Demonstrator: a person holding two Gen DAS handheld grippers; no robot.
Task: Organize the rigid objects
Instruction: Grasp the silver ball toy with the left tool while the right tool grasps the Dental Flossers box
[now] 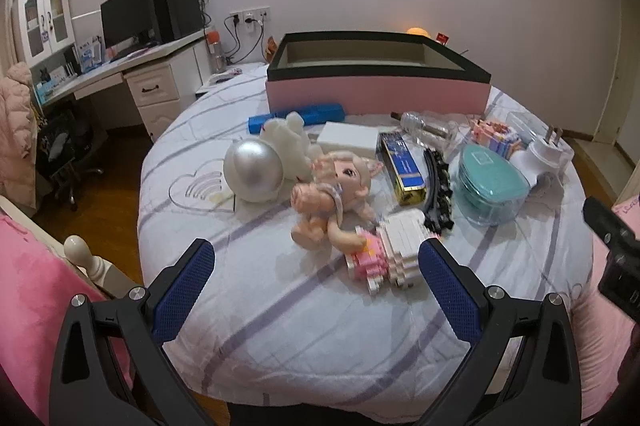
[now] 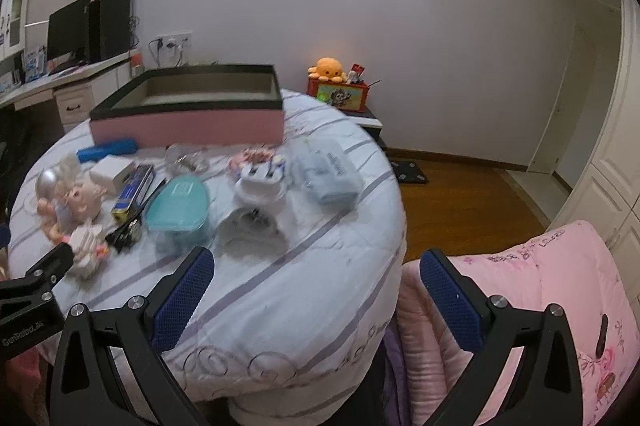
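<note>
My left gripper (image 1: 316,266) hung with its blue mesh-padded jaws spread wide and empty over the near edge of the white quilt with lilac stripes (image 1: 280,326). My right gripper (image 2: 316,278) was just as wide and empty, aimed at the corner where the quilt met a pink satin coverlet (image 2: 540,286).

Just ahead of the left jaws lay a pink-and-white toy-brick model (image 1: 394,250), hard and knobbly, touching a soft peach plush pig doll (image 1: 320,203). I judged the bricks the nearest rigid piece to take. Beyond it sat a matt silver plastic sphere (image 1: 252,167) against a white fluffy plush (image 1: 286,137), a black curved toy track (image 1: 438,189), a blue-and-gold carton (image 1: 402,165), a plain white box (image 1: 349,139), a teal-lidded clear tub (image 1: 490,181), a white wall plug (image 1: 540,153) and a clear bottle (image 1: 426,125).

At the far side stood the long pink box with a black rim (image 1: 378,93), open and seemingly empty. Presumably it was the bin for the hard things, set within reach of both arms.
</note>
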